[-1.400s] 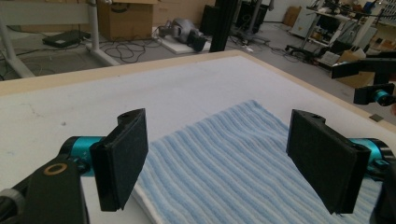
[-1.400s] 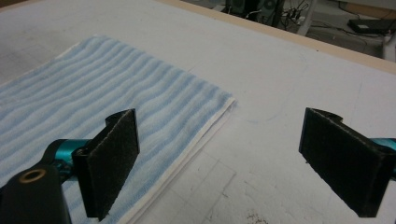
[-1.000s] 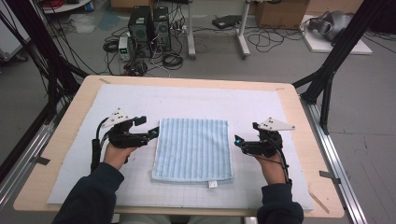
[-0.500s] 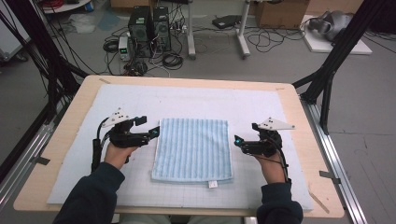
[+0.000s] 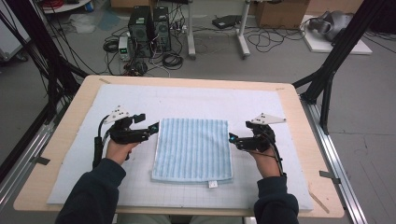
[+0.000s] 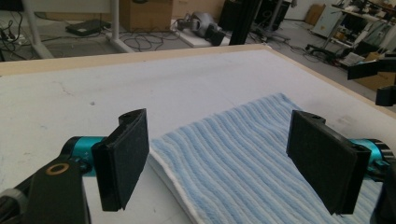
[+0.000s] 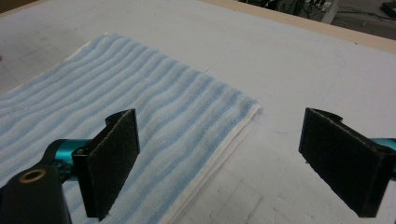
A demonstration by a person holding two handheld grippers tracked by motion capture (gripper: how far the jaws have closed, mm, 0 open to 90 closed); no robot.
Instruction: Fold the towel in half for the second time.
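A folded light-blue striped towel [image 5: 194, 149] lies flat in the middle of the white mat, with a small white tag at its near edge. My left gripper [image 5: 147, 123] is open at the towel's far-left corner, pointing right. In the left gripper view the towel's corner [image 6: 243, 154] lies between and beyond the spread gripper [image 6: 224, 163], with nothing held. My right gripper [image 5: 233, 139] is open at the towel's right edge, pointing left. In the right gripper view the towel's corner [image 7: 140, 102] sits ahead of the spread gripper [image 7: 229, 163], its white hem running between the jaws.
A white gridded mat [image 5: 187, 100] covers most of the wooden table [image 5: 299, 116]. Black frame struts [image 5: 327, 74] rise at the table's left and right sides. Computer towers [image 5: 149, 23] and cables sit on the floor beyond the far edge.
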